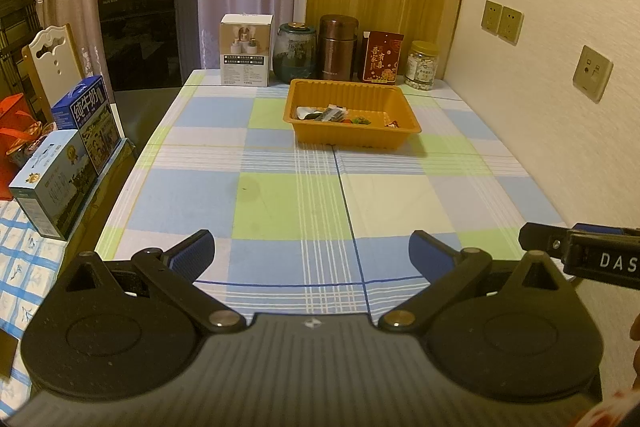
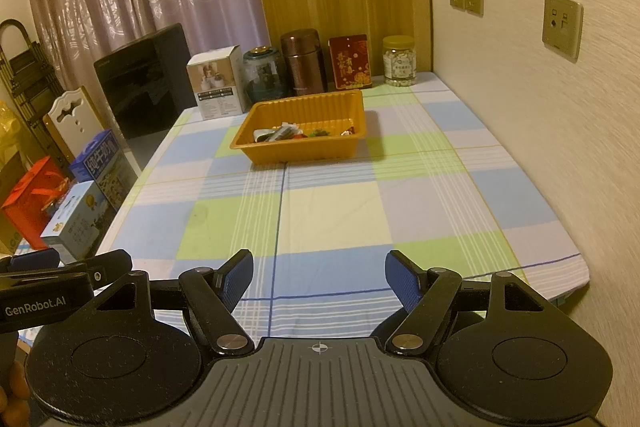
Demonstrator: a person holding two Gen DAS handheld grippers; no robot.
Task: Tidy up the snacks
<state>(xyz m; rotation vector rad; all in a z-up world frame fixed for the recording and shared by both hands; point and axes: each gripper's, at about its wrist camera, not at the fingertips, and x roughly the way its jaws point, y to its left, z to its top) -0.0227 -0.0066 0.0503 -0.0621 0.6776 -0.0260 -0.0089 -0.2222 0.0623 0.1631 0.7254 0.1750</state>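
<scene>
An orange plastic tray [image 1: 392, 95] sits on the checked tablecloth at the far side of the table; it also shows in the right wrist view [image 2: 344, 99]. Several small wrapped snacks [image 1: 334, 114] lie inside it, also seen in the right wrist view [image 2: 286, 131]. My left gripper [image 1: 312, 253] is open and empty above the near table edge, far from the tray. My right gripper [image 2: 320, 281] is open and empty, beside the left one. Part of the right gripper [image 1: 580, 251] shows at the right of the left wrist view.
Behind the tray stand a white box [image 1: 246, 49], a dark glass jar [image 1: 295, 53], a brown canister [image 1: 338, 47], a red packet [image 1: 382, 57] and a jar of white pieces [image 1: 422, 65]. A wall [image 1: 560, 67] runs along the right. Milk cartons [image 1: 68, 155] sit left of the table.
</scene>
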